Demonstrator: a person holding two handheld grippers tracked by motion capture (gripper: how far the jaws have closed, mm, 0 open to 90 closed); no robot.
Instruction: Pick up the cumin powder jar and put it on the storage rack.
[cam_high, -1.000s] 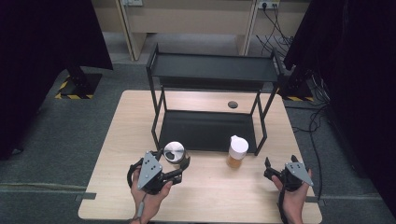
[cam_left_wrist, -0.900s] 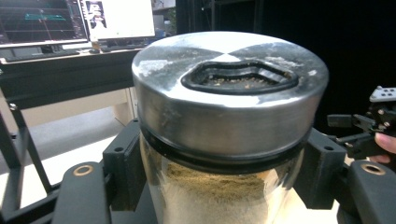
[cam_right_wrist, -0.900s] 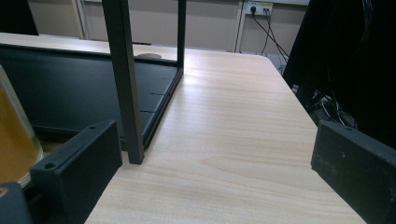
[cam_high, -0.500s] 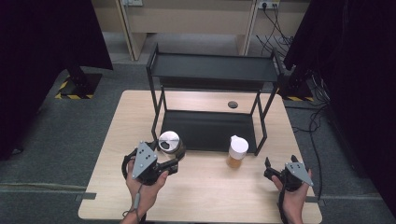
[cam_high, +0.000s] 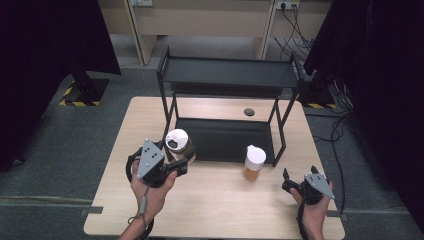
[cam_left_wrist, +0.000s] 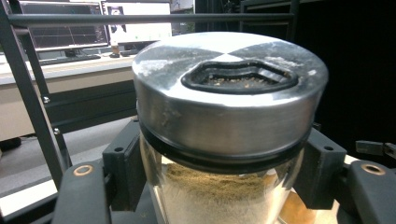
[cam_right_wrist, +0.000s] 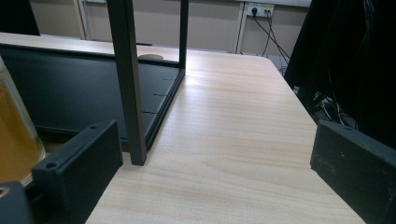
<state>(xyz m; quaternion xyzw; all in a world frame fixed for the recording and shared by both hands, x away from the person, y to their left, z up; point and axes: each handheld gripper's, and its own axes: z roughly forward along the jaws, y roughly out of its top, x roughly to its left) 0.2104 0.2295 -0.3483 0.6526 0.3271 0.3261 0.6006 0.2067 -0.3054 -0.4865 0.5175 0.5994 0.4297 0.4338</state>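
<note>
A glass jar with a silver metal lid (cam_high: 177, 141) (cam_left_wrist: 229, 93), filled with pale powder, is held off the table by my left gripper (cam_high: 181, 160), which is shut on its glass body just below the lid. It hangs at the front left corner of the black two-level rack (cam_high: 227, 75). A second jar (cam_high: 254, 162) with a white lid and amber contents stands on the table before the rack's lower shelf; its glass edge (cam_right_wrist: 14, 135) is at the left of the right gripper view. My right gripper (cam_high: 286, 181) rests open near the table's front right, nothing between its jaws.
The rack's lower shelf (cam_high: 225, 137) and top shelf are bare. Its front right leg (cam_right_wrist: 128, 84) stands just ahead of my right gripper. A round cable hole (cam_high: 249, 112) lies at the table's back. Bare wood (cam_high: 220, 205) spreads between the hands.
My left gripper has carried the silver-lidded jar up and forward toward the rack's front left corner. The right gripper and the white-lidded jar have stayed put.
</note>
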